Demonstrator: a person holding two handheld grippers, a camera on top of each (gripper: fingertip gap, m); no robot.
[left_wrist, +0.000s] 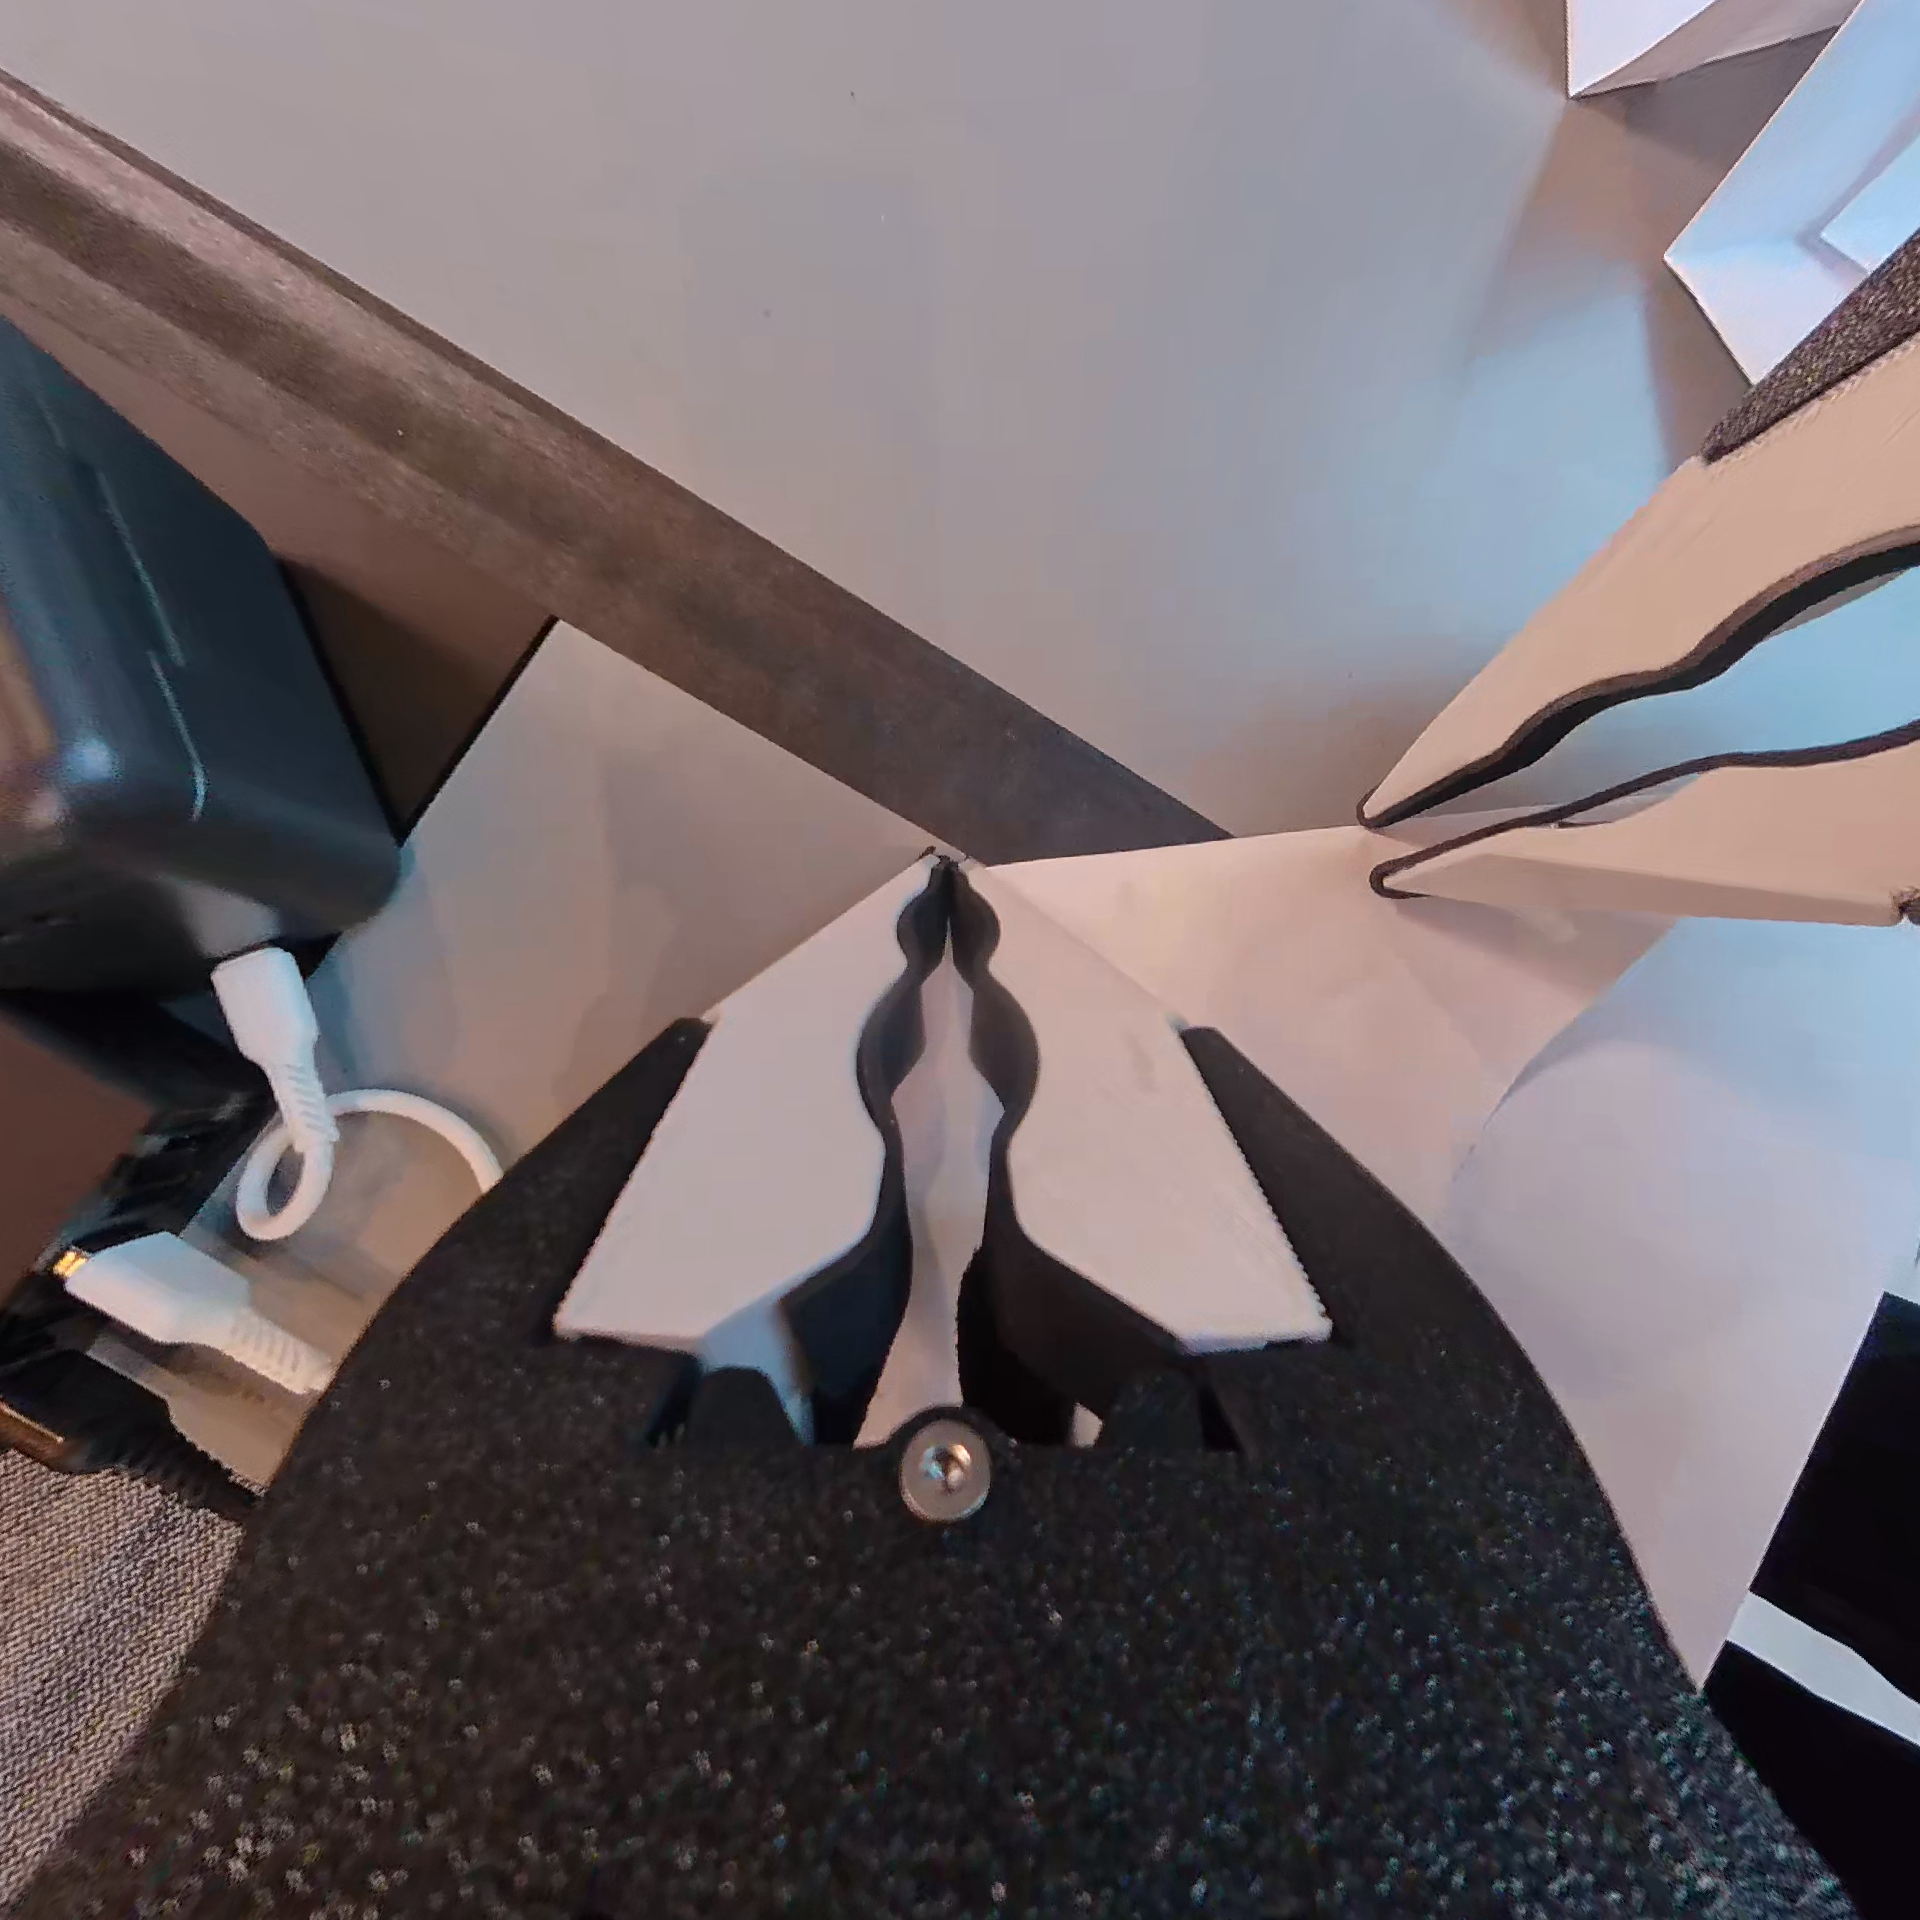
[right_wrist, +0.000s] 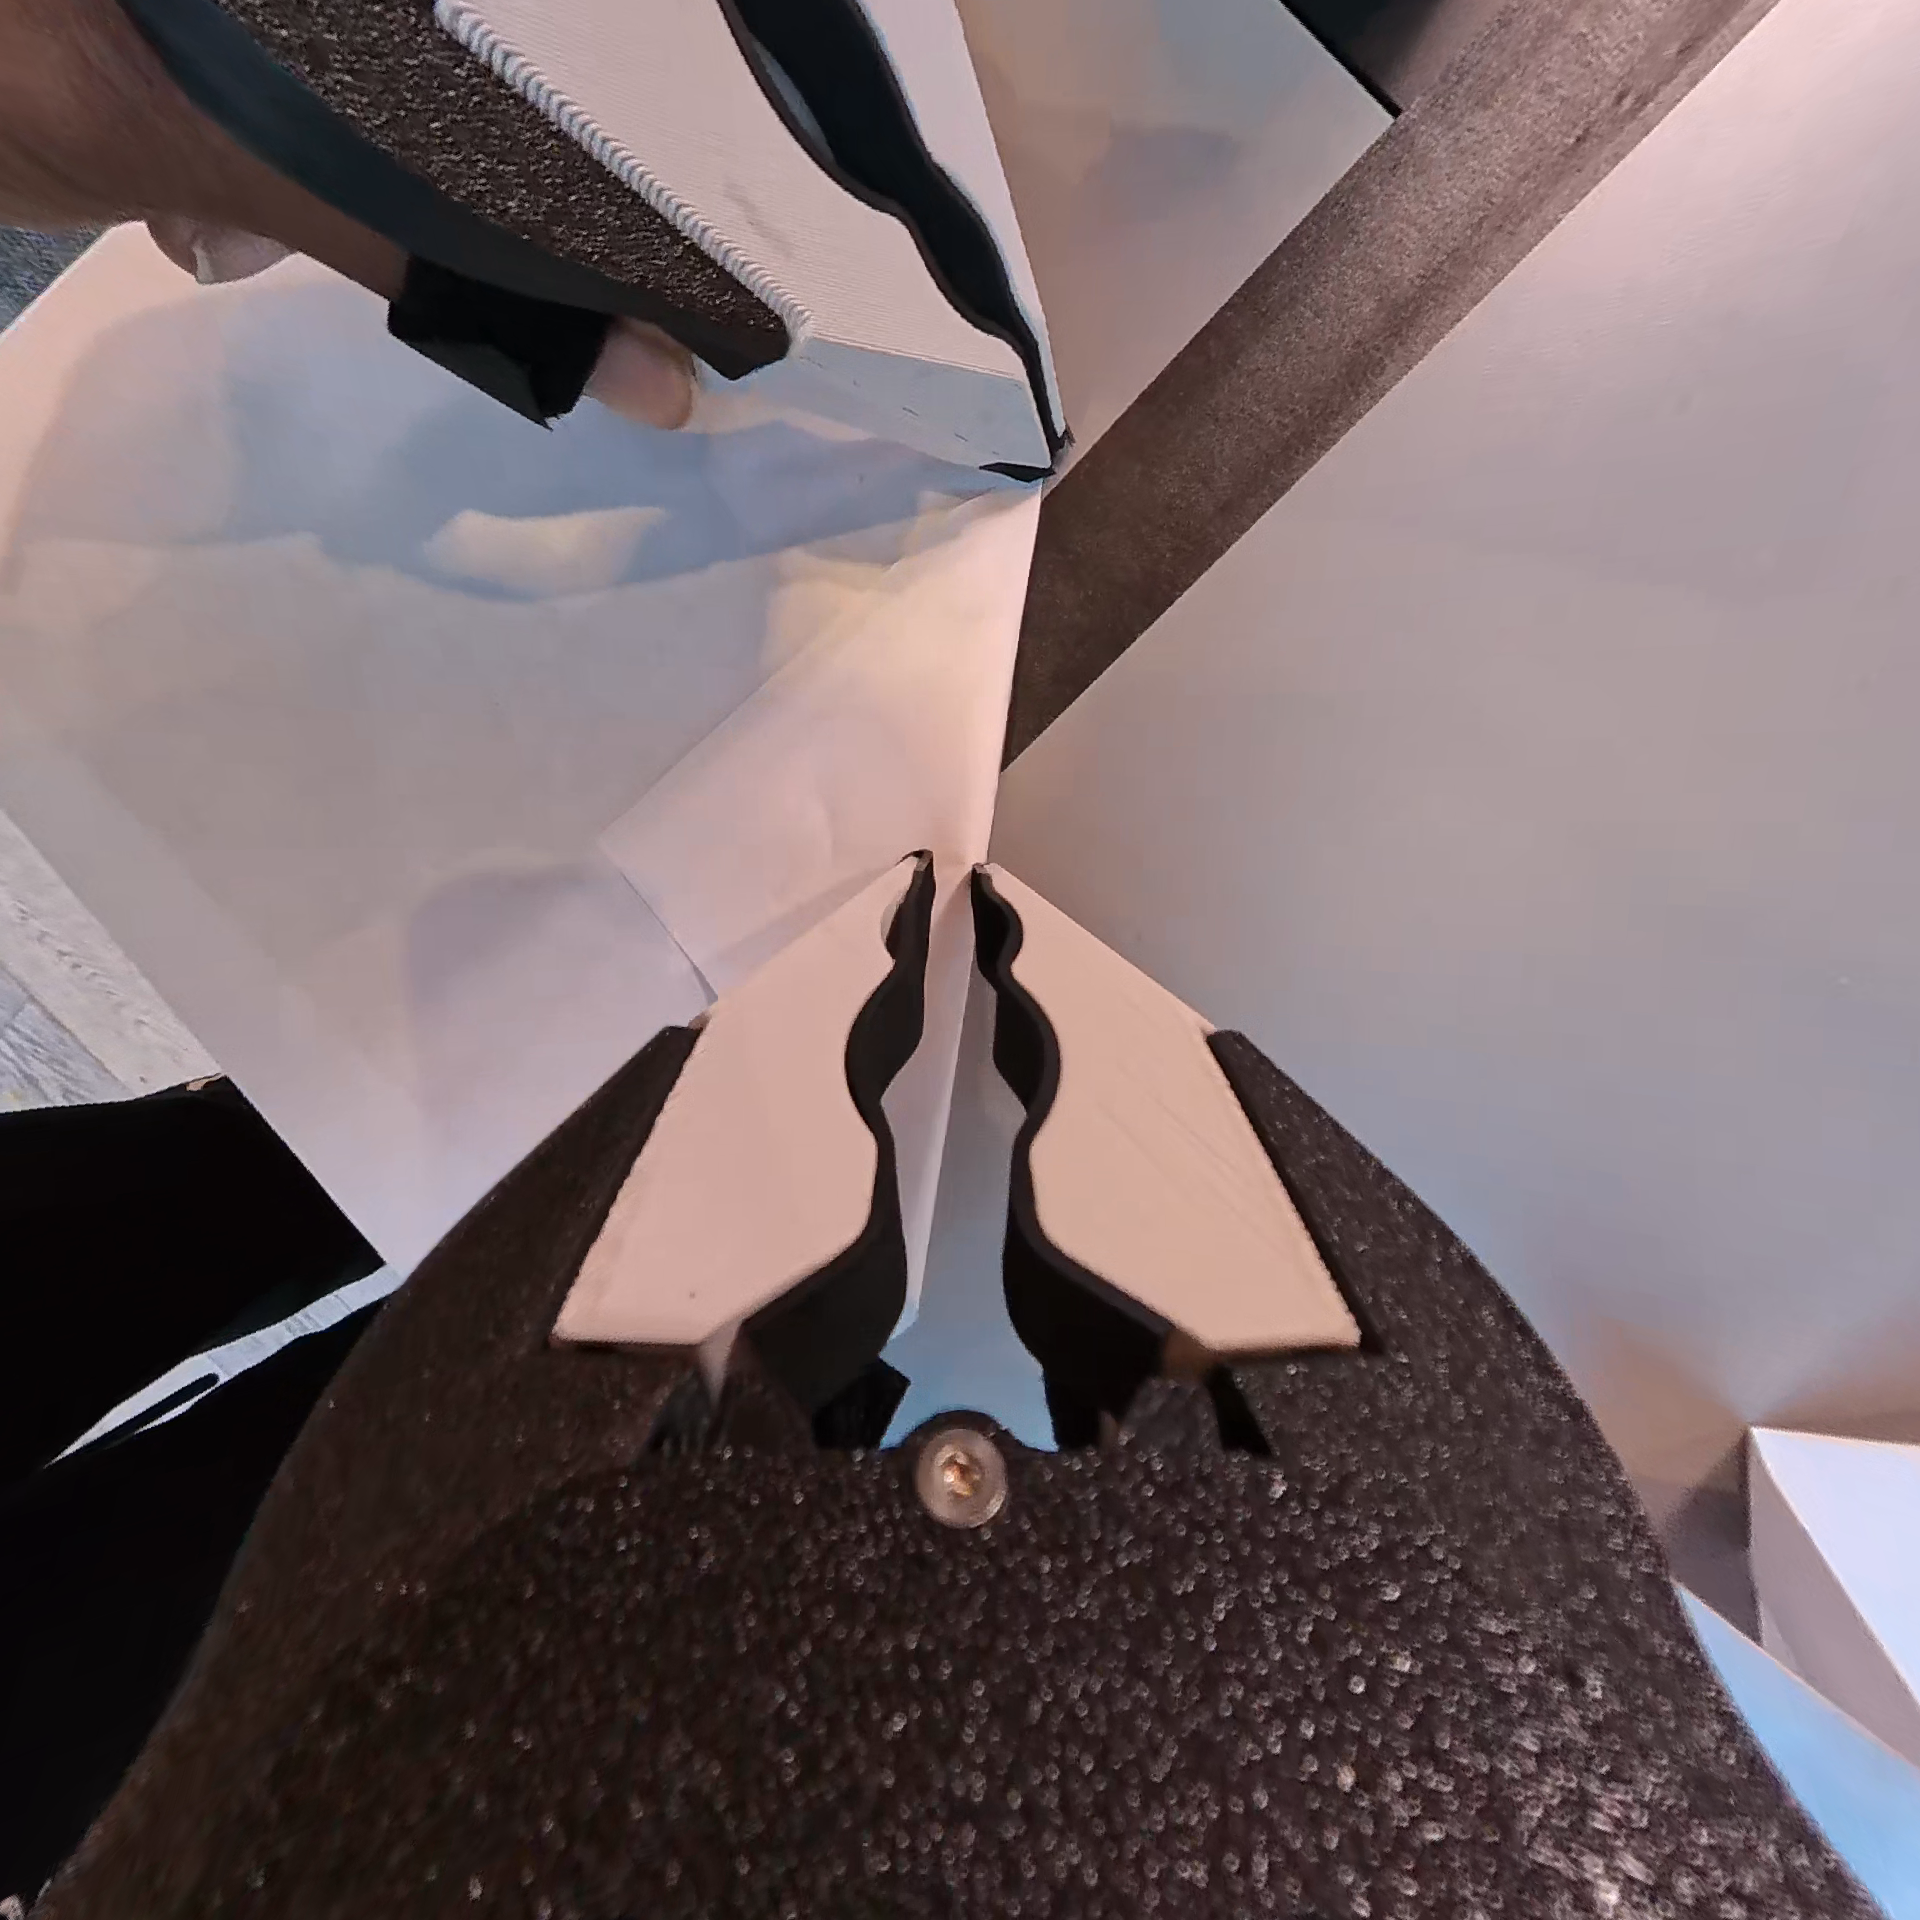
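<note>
A white sheet of paper (left_wrist: 1195, 935) hangs over the table's dark front edge (left_wrist: 520, 488). It also shows in the right wrist view (right_wrist: 416, 675). My left gripper (left_wrist: 948, 871) is shut on the paper's corner right at the table edge. It shows at the upper left of the right wrist view (right_wrist: 1051, 468), with a hand (right_wrist: 644, 384) behind it. My right gripper (right_wrist: 948, 868) has its jaws a narrow gap apart, with a fold of the paper between them. It comes in from the right in the left wrist view (left_wrist: 1380, 854), tips at the paper's edge.
The white tabletop (left_wrist: 1039, 416) carries other folded white papers at the far right (left_wrist: 1766, 260). Below the table on the left sit a black box-shaped device (left_wrist: 156, 727) and a white cable (left_wrist: 281, 1091), above grey carpet (left_wrist: 83, 1558). Another white folded piece (right_wrist: 1849, 1558) lies at the lower right. My right fingertips sit around 8 centimeters from my left ones.
</note>
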